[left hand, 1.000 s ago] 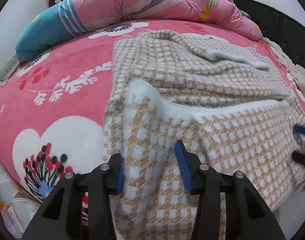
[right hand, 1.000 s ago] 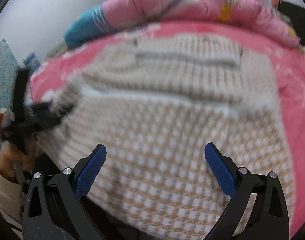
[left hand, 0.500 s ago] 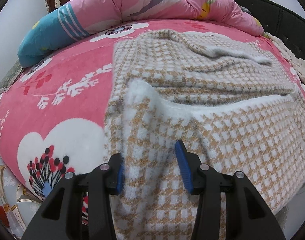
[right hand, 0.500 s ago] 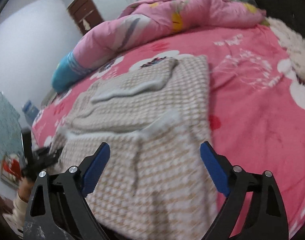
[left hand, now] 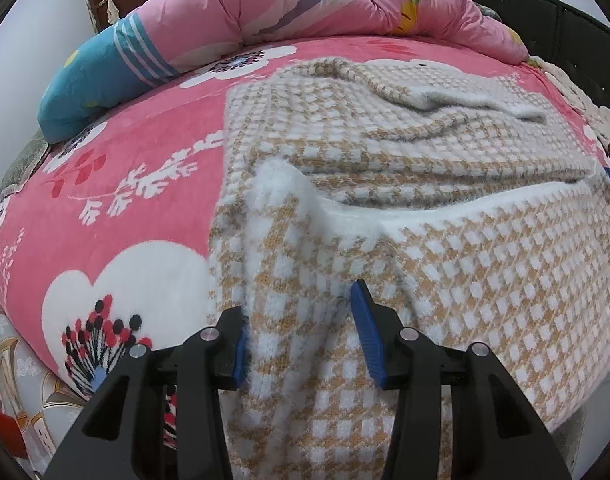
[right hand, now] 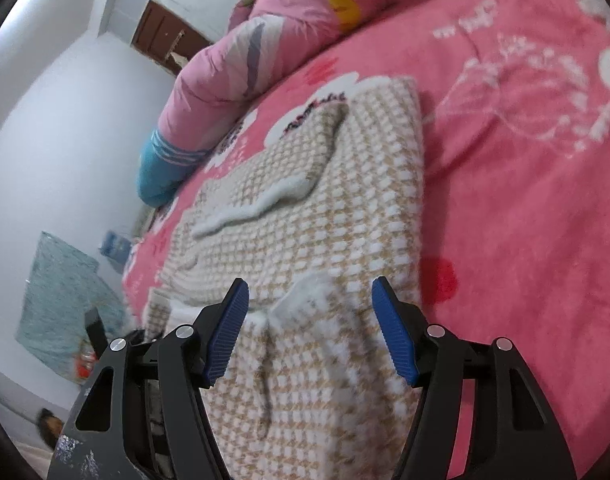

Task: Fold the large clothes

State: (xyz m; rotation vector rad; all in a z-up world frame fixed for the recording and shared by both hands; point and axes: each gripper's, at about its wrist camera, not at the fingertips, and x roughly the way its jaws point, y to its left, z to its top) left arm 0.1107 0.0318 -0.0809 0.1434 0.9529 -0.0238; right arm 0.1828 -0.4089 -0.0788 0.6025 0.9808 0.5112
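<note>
Swinging across from the middle of the garment to its right edge, the right tongs (right hand: 309,328) now sit over the near right corner of the checked knit garment (right hand: 325,216), with a raised white hem tuft between the blue pads. Their jaws are closing, yet the pads do not press the cloth, so nothing is gripped on that side. The view has rolled too: the pink floral bedspread (right hand: 525,200) now fills its right half, where a second ago the knit filled nearly all of it.

By contrast, the left tongs (left hand: 301,336) have kept their place. They are partly closed around a bunched ridge of the same knit at its near left corner; cloth fills the gap and the left pad touches it, so I judge this a hold.

Lying on the bed, the garment has its lower part hanging over the near edge and a sleeve folded across its far part. Beyond it sits a rolled pink quilt (left hand: 305,0) with a blue striped end (left hand: 105,76).

With both corners of the hem about to be held, the next fold looks ready: lift the near edge and carry it toward the far end. One risk is the right pads catching only the fuzzy trim and slipping off.

No brand, label or readable writing shows anywhere.
</note>
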